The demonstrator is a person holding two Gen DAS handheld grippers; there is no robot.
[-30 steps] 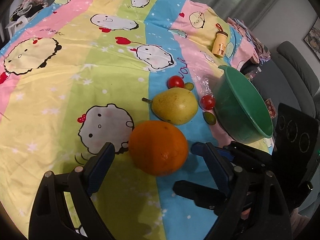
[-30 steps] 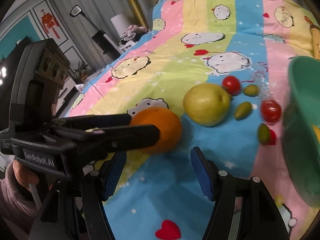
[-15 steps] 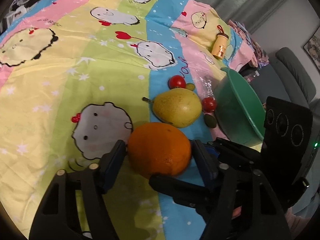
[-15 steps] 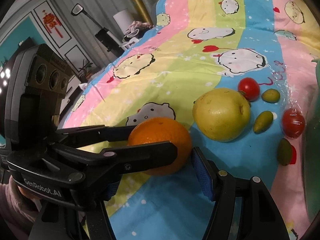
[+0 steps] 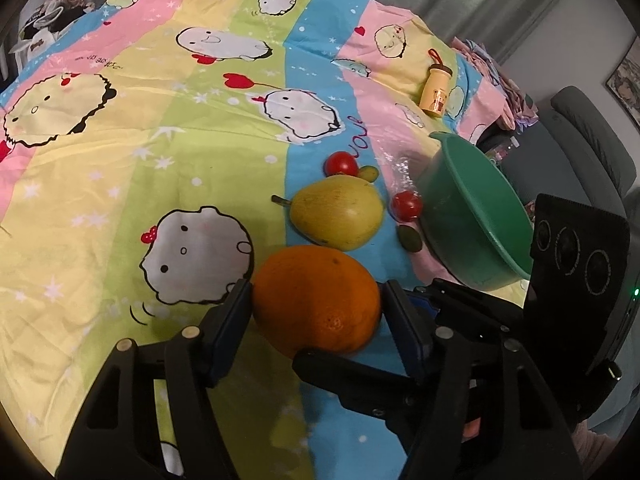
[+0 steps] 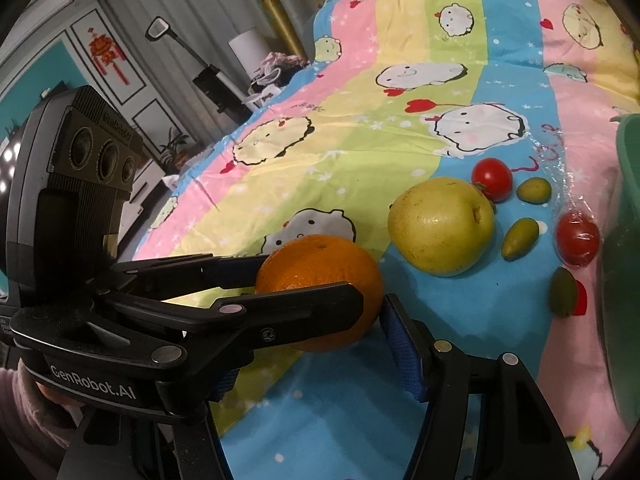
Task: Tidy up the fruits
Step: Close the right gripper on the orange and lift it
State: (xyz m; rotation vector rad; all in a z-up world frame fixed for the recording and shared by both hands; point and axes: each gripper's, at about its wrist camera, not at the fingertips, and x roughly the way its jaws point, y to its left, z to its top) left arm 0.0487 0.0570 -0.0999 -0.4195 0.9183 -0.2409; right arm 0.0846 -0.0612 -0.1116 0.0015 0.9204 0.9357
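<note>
Right now, your view by parts:
Orange (image 5: 316,300): sits on the patterned bedspread (image 5: 120,160), nearest you, round with its dimpled end up; its wider axis runs from pad to pad.
Left gripper (image 5: 318,312): clenched on the orange — both blue pads press its sides, fingers angled down toward the cloth.
Right gripper (image 6: 304,348): jaws parted with nothing between them, just beside the orange and behind your left gripper's fingers.
Pear (image 5: 336,214): lies on its side just beyond the orange, stem pointing left in the left wrist view.
Small fruit: two red tomatoes (image 6: 492,179) and green olives (image 6: 520,238) are scattered between pear and bowl.
Green bowl (image 5: 492,216): tilted at the right edge of the bedspread, close to the tomatoes.
Open room: wide bare cloth to the left — crowded to the right.
</note>
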